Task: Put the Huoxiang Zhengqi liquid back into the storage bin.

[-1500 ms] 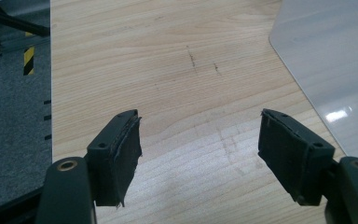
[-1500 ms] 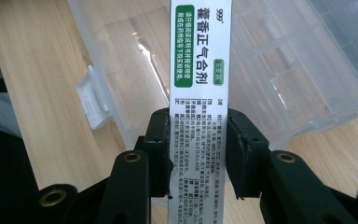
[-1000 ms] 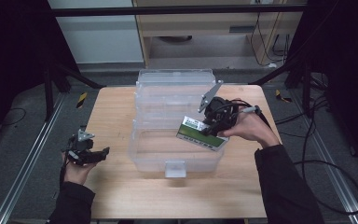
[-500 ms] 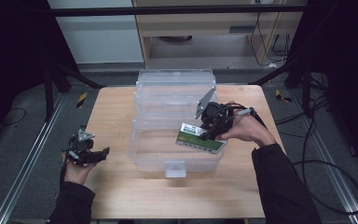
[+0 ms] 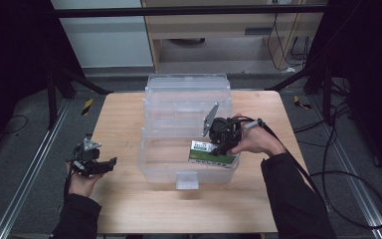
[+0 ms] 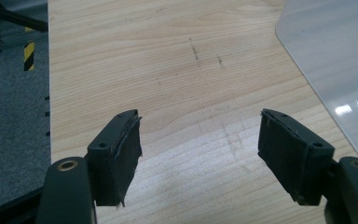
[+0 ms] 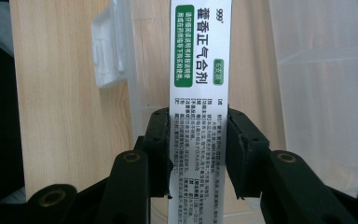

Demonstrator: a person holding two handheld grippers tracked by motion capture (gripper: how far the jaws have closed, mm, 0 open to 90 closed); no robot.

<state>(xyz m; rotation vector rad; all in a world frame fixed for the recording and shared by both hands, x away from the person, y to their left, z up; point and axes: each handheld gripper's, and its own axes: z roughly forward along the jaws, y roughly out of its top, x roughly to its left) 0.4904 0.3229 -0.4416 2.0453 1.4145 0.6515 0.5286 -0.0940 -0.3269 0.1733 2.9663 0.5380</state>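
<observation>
Pale wood table (image 5: 129, 119), matt, fine straight grain with a few dark scuffs. Clear plastic storage box (image 5: 186, 102), smooth, glossy, faintly frosted. Printed cardboard medicine box (image 7: 199, 70), white and green, slight sheen. Black matt plastic on right gripper (image 7: 198, 154) and left gripper (image 6: 200, 144); pads (image 6: 126, 154) rubbery, frayed at edges.
</observation>
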